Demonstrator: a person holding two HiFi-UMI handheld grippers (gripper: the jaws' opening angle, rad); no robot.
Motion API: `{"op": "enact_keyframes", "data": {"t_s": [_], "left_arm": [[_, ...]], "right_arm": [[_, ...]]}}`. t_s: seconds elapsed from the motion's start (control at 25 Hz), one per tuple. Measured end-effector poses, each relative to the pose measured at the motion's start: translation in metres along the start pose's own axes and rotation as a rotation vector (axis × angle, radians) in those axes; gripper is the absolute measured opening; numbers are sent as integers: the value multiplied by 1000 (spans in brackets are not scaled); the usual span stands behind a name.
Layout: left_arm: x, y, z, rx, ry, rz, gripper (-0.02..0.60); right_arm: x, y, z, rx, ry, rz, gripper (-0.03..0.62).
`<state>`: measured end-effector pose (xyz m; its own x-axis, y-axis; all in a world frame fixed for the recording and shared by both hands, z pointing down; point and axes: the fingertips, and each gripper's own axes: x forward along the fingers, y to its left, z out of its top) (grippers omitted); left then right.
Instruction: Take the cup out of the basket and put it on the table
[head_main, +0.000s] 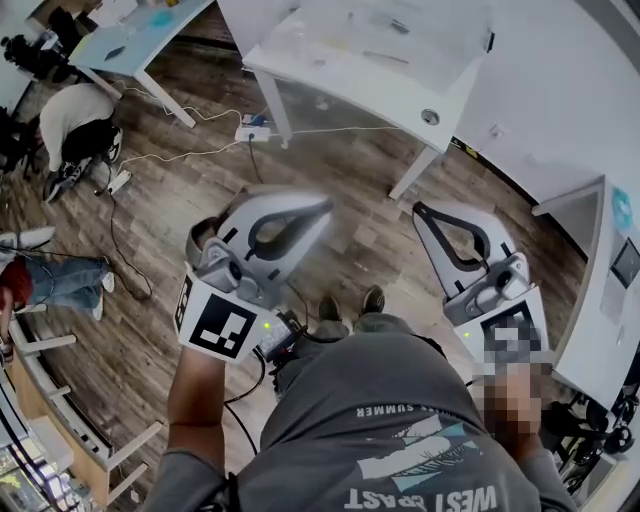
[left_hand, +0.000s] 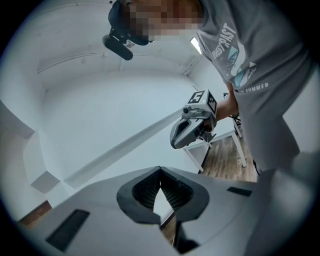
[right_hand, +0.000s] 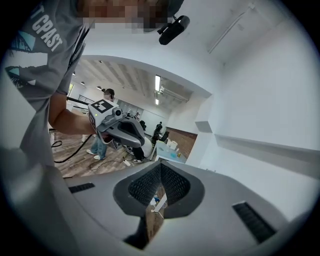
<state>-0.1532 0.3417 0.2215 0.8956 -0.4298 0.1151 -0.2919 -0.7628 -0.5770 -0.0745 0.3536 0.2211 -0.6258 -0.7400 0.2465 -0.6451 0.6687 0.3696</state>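
Grey moulded plastic forms both grippers, held out in front of the person's grey T-shirt (head_main: 380, 400) over a brown wood-plank floor (head_main: 180, 210). The bare left forearm (head_main: 195, 400) reaches forward, and the left gripper (head_main: 324, 207) slants up and inward. The right gripper (head_main: 419, 209) slants inward too, so the two tips lean toward each other but stay well apart. Each pair of jaws is closed tip to tip with nothing between, leaving a teardrop opening lined with black ribbed pads (right_hand: 172, 185). A cube (head_main: 215, 325) with black-and-white square markers sits at the left gripper's rear. Ahead stands a white table (head_main: 380, 60) on slim legs. No view shows the cup or the basket, so their place cannot be told.
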Motion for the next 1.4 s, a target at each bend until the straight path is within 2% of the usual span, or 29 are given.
{"op": "enact_keyframes", "data": {"t_s": [0.16,0.32,0.6,0.72,0.84,1.4], "left_arm": [[2,-3,-12,49,50,-19,9],[-3,-2,-19,47,54,-30,9],[-2,12,-31,38,30,-20,9],[15,18,-34,49,33,-29,9],[34,25,-38,55,52,-36,9],[151,44,-33,95,114,-54,9]], "right_arm": [[7,3,-3,8,8,19,12],[17,2,3,-32,-5,12,12],[35,-8,0,-234,49,-52,11],[40,-26,-6,-328,76,-82,11],[44,-43,-15,-374,88,-92,11],[42,-146,-56,-364,23,-64,11]]}}
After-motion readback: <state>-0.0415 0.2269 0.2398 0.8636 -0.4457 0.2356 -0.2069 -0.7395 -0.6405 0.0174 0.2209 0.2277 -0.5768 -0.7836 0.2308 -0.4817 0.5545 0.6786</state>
